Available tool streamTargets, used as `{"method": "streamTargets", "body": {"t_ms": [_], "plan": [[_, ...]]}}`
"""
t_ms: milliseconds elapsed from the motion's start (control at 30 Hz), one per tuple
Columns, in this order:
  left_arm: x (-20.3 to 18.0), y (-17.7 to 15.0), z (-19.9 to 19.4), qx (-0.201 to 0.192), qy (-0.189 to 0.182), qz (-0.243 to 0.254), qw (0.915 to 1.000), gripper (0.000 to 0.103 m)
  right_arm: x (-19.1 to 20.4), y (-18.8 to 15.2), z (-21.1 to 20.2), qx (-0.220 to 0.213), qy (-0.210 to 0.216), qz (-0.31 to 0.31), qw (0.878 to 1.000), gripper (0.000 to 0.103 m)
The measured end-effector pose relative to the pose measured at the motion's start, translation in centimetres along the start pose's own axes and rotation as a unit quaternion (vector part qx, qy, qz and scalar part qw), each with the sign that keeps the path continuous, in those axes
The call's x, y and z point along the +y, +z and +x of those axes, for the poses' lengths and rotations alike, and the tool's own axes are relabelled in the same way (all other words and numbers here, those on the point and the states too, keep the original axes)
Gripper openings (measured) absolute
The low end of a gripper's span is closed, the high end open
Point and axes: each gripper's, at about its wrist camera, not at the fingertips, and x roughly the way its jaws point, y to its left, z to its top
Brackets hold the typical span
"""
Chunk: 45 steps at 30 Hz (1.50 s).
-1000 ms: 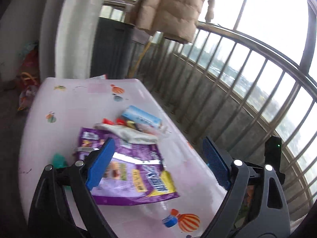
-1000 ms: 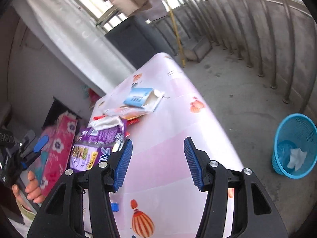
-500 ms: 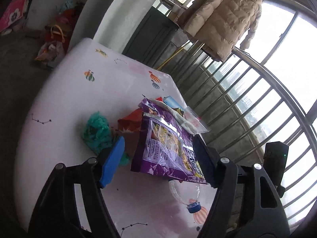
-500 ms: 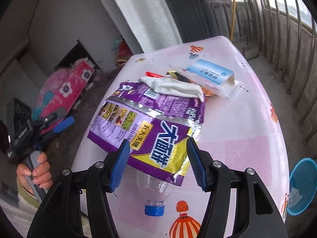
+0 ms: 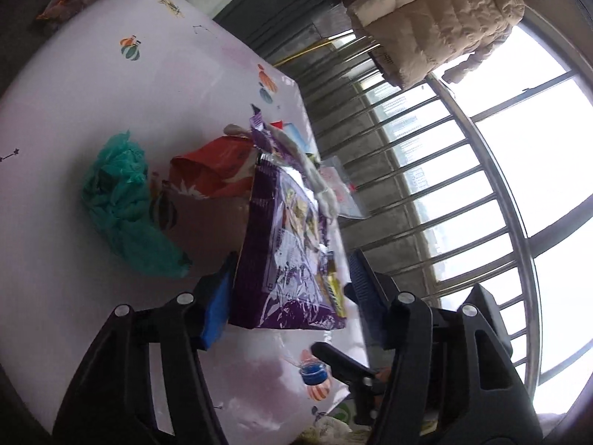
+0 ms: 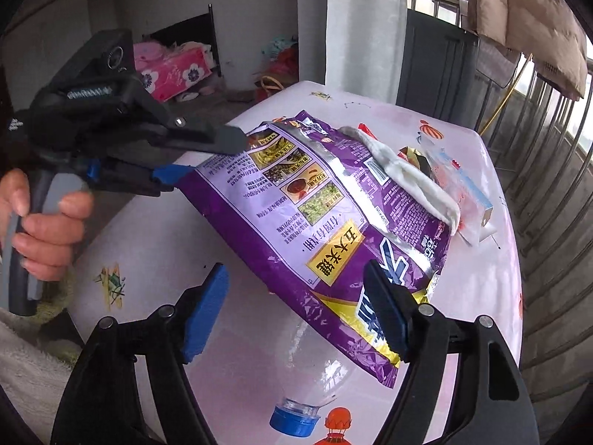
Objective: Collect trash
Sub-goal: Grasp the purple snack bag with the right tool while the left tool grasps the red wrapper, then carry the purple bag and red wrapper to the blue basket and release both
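Left wrist view first: the left gripper has just been closing, and its jaws now straddle the near edge of the purple snack bag. The blue pad sits against the bag's left face, while the dark right pad looks a touch clear of it, so I read this as closing in, not yet a firm pinch. The bag stands tilted up off the pink table, with a red wrapper and a crumpled green plastic bag to its left. To do this well, the jaws should bite deep on the folded edge rather than the slippery corner. A clear bottle with a blue cap lies near, partly under the bag; it looks empty.

Over to the right wrist view: the right gripper has just been opening, jaws wide apart, the bag's near corner between them but unpressed. At the far left the left gripper reaches onto the bag's far left corner, a hand on its grip. A white cloth and a blue-and-white carton lie on the bag's far side; a fast lift could spill them. The carton's contents are hidden. The bin is out of sight now.
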Motion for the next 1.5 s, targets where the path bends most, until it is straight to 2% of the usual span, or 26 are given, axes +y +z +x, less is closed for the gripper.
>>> {"method": "streamTargets", "body": {"t_ms": [100,200,267,300,367,467,533,733,833,1000,1067,1200,1300,1500], "plan": [[-1.3,0.2,-0.8,-0.003,-0.048,0.009,0.9988,0.055,0.1,0.2,0.2,-0.012,-0.015,-0.005,1.000,0.073],[-2.7,0.3,-1.1,-0.006,-0.072,0.025,0.9971,0.055,0.1,0.7,0.7,-0.025,-0.031,-0.003,0.999,0.069],[-3.3,0.1,-0.9,-0.008,-0.081,0.034,0.9961,0.055,0.0,0.9,0.9,-0.028,-0.043,0.004,0.999,0.051],[-3.5,0.1,-0.9,-0.009,-0.084,0.037,0.9957,0.055,-0.2,0.9,0.8,-0.030,-0.047,0.013,0.998,0.046],[-3.8,0.0,-0.9,-0.016,-0.076,0.047,0.9959,0.055,-0.9,1.1,0.5,-0.037,-0.040,0.036,0.998,0.028],[-3.9,0.0,-1.5,-0.034,-0.052,0.063,0.9960,0.055,-2.3,1.5,-0.9,-0.059,-0.033,0.075,0.995,0.016],[-3.6,0.2,-1.9,-0.045,-0.032,0.068,0.9962,0.055,-3.7,1.6,-1.6,-0.074,-0.021,0.110,0.991,0.012],[-2.0,-0.1,-1.2,-0.059,0.041,0.063,0.9954,0.055,-8.1,0.7,-3.1,-0.097,0.019,0.221,0.970,0.008],[-1.3,0.0,0.0,-0.050,0.054,0.048,0.9962,0.055,-9.5,0.2,-3.3,-0.104,0.042,0.256,0.960,0.007],[-0.6,1.0,2.2,-0.047,0.046,0.019,0.9976,0.054,-10.5,-0.3,-3.3,-0.107,0.062,0.279,0.952,0.007],[-0.7,1.4,3.0,-0.048,0.052,0.017,0.9973,0.042,-10.6,-0.4,-3.2,-0.108,0.063,0.280,0.952,0.006],[-1.2,2.1,4.3,-0.049,0.057,0.019,0.9970,0.007,-10.9,-0.7,-3.8,-0.114,0.065,0.283,0.950,0.006],[-2.5,2.4,4.5,-0.052,0.051,0.036,0.9967,0.001,-11.3,-0.8,-4.7,-0.124,0.070,0.287,0.947,0.005],[-6.7,2.1,2.9,-0.066,0.065,0.106,0.9900,0.000,-12.6,-0.9,-6.8,-0.156,0.072,0.290,0.941,0.004]]}}
